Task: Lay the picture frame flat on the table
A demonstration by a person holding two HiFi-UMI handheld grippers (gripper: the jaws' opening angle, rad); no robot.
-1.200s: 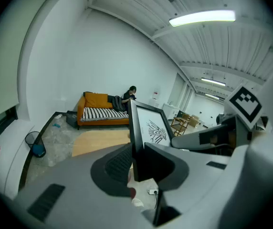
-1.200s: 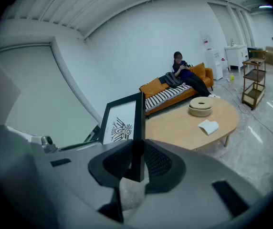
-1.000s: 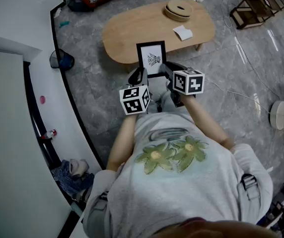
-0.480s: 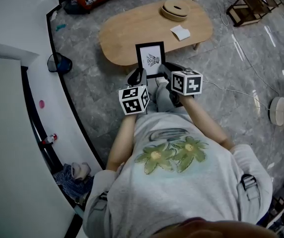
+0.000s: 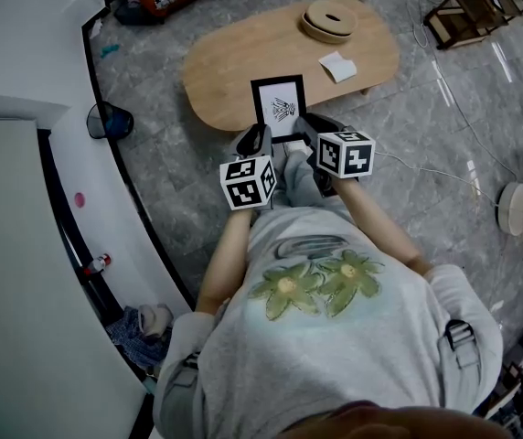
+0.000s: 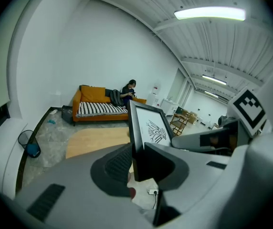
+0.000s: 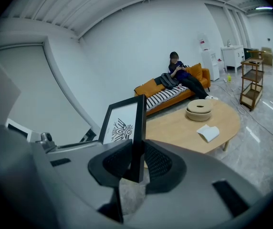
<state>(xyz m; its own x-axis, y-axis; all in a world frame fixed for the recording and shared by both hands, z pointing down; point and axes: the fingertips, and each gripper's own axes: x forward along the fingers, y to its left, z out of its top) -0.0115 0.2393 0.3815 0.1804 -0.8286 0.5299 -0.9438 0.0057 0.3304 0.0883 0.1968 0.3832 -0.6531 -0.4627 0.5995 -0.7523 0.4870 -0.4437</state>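
I hold the picture frame [image 5: 278, 108] upright in the air, probably just short of the oval wooden table [image 5: 243, 58], with my left gripper [image 5: 256, 141] and right gripper [image 5: 309, 130] clamped on opposite side edges, so I can tip it flat evenly.

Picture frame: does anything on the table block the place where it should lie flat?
Nothing visible does. The picture frame is held upright at the near edge of the table, and the wood beyond it is bare. The round wooden container and folded white paper lie farther toward the right end.
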